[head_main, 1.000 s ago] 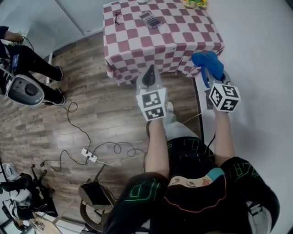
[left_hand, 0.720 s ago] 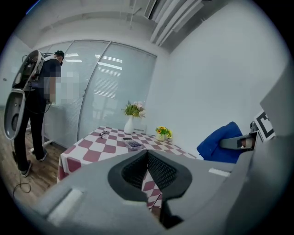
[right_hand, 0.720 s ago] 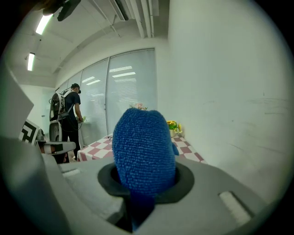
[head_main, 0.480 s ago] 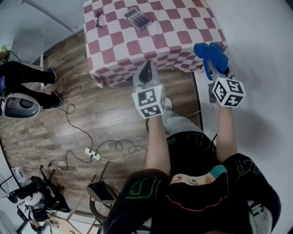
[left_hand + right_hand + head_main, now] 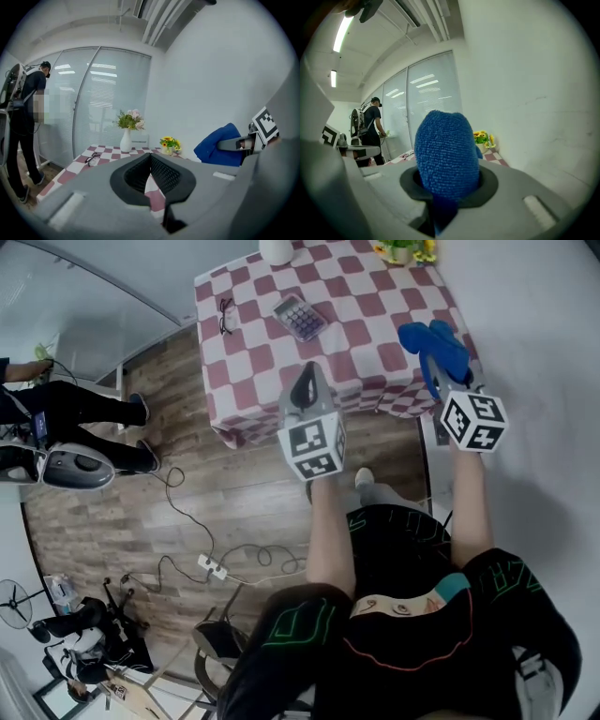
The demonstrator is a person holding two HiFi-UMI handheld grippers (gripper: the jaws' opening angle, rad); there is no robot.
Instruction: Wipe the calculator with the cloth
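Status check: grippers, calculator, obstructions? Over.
Right gripper shut on blue cloth. Left gripper shut, empty. Calculator flat on checkered table, untouched, ahead of both. Nothing covering it.

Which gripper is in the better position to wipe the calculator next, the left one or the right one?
Right. The right gripper holds the blue cloth, while the left gripper is shut and empty. Neither touches the calculator.

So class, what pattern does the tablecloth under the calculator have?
Dusky red and white checks. The tablecloth shows best in the head view.
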